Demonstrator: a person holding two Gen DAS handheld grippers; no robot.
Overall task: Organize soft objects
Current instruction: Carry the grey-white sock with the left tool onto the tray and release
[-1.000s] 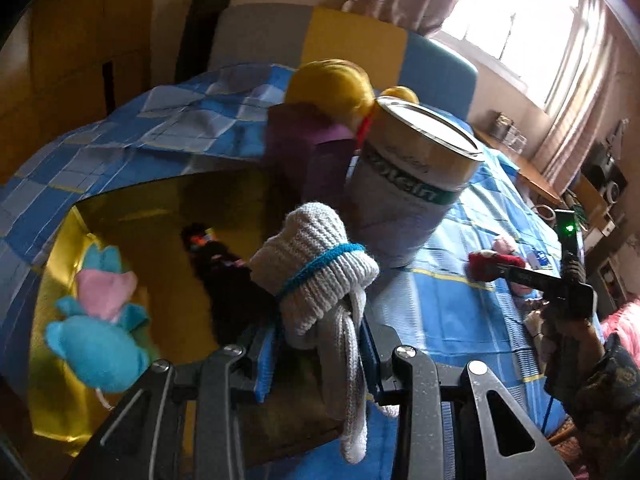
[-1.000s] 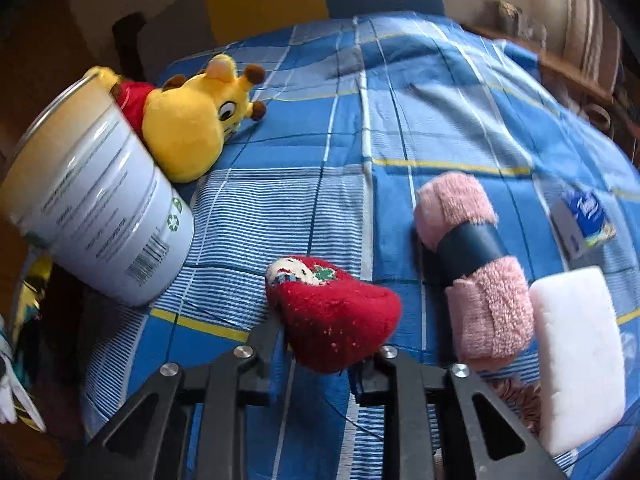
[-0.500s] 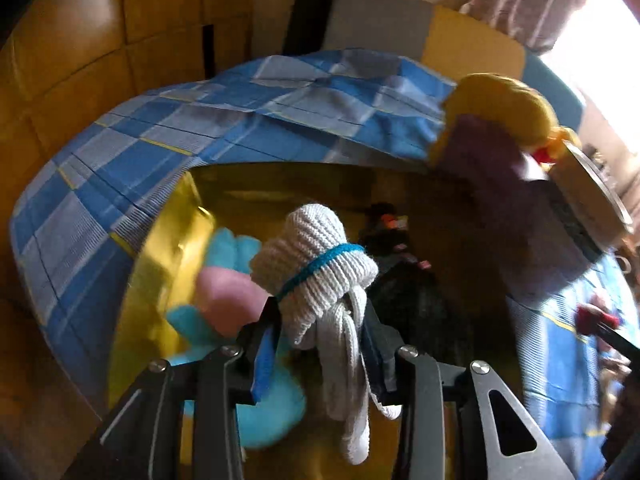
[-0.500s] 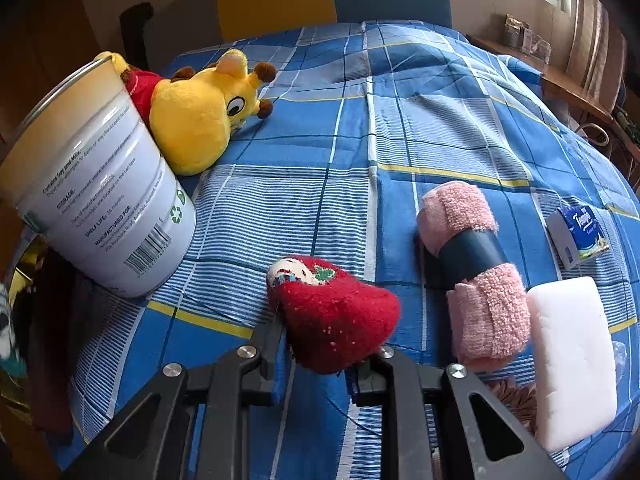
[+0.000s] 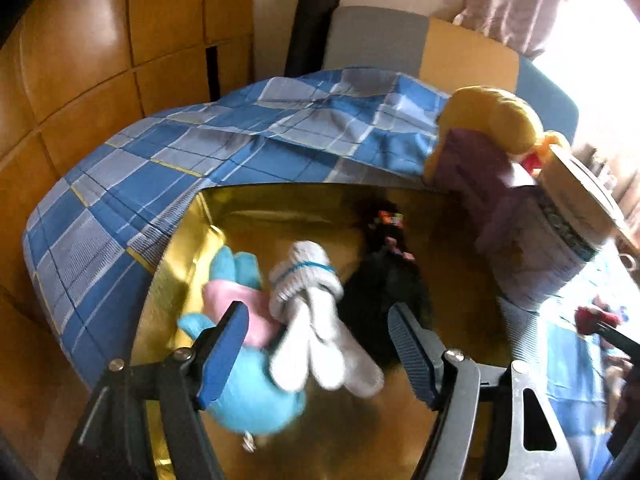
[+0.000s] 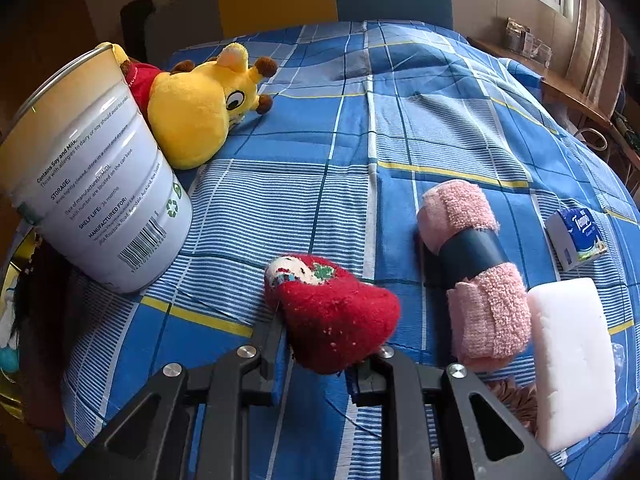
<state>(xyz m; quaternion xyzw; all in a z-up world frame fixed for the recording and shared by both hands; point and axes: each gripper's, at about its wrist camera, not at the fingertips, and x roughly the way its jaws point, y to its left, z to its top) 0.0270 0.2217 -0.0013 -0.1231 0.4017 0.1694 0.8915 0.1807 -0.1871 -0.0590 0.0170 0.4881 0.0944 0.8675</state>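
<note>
White knit glove bundle, blue-banded, over gold tray.

The tin carries small print: "Contains Soy and Milk", "STORAGE:", "SHELF LIFE: 36 months", "MANUFACTURED FOR:", with a barcode and recycling marks. The small blue pack on the bed reads "Tempo".

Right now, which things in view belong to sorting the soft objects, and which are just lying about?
Job:
white glove, dropped in the gold box under the open left gripper
red sock in the right gripper
blue plush
black plush
yellow plush
pink towel roll

Lying about:
tin
tissue pack
white sponge
</note>
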